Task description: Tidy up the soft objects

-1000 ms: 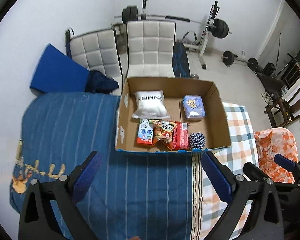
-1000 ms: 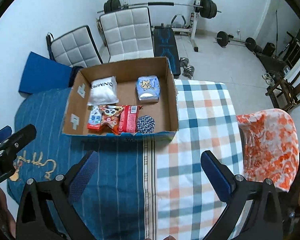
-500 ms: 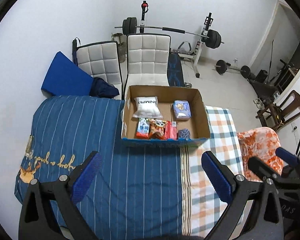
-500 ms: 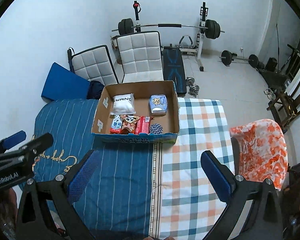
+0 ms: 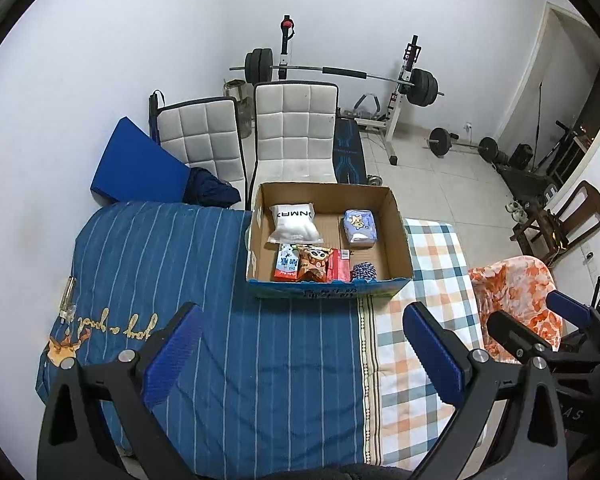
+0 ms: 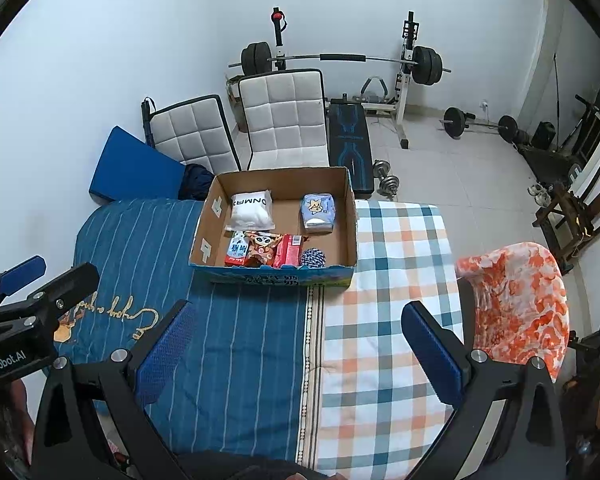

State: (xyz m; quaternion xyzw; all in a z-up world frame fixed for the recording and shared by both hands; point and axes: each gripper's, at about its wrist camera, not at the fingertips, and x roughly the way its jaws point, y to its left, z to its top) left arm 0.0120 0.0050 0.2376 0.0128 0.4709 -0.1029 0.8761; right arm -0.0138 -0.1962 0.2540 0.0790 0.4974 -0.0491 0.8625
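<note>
I hold my left hand-held gripper [image 5: 298,340] and right hand-held gripper [image 6: 296,340] spread wide and empty, high above the bed [image 5: 260,360]. The soft objects, a white pouch [image 5: 294,222], snack packets [image 5: 312,264] and a yarn ball [image 5: 365,271], lie in the cardboard box [image 5: 400,232] at twelve o'clock. Reaching from here, I might clip the near wall and shove the box.

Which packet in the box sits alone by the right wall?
The pale blue packet in the cardboard box; the other packets crowd the left and front.
</note>
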